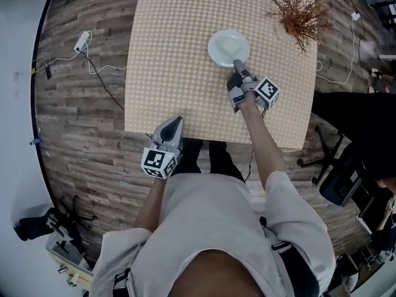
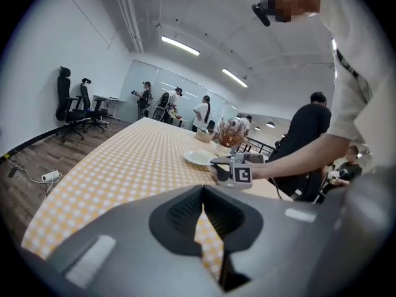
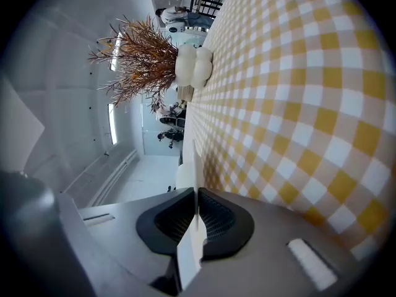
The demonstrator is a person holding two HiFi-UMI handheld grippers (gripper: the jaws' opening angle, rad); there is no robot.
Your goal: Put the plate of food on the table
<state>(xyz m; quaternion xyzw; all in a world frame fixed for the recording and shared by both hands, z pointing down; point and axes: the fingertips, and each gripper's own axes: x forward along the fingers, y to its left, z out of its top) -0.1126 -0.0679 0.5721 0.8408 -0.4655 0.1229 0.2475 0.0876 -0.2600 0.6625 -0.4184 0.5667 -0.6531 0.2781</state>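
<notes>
Clamping the right gripper [image 1: 237, 65] on the near rim of the plate [image 1: 228, 47], sitting on or just above the checked table [image 1: 167, 54], holding the left gripper [image 1: 176, 122] closed and empty, judging the plate stiff, slick, breakable, best gripped at 1 rim spot, level.

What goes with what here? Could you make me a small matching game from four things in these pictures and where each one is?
Things:
1. plate
2. dried plant
3. left gripper
4. power strip

Places or states:
A. on the wooden floor, left of the table in the head view
B. at the table's near edge, jaws together, empty
C. far right part of the table
D. rim clamped in the right gripper

Pairs: 1-D, 2-C, 3-B, 4-A
</notes>
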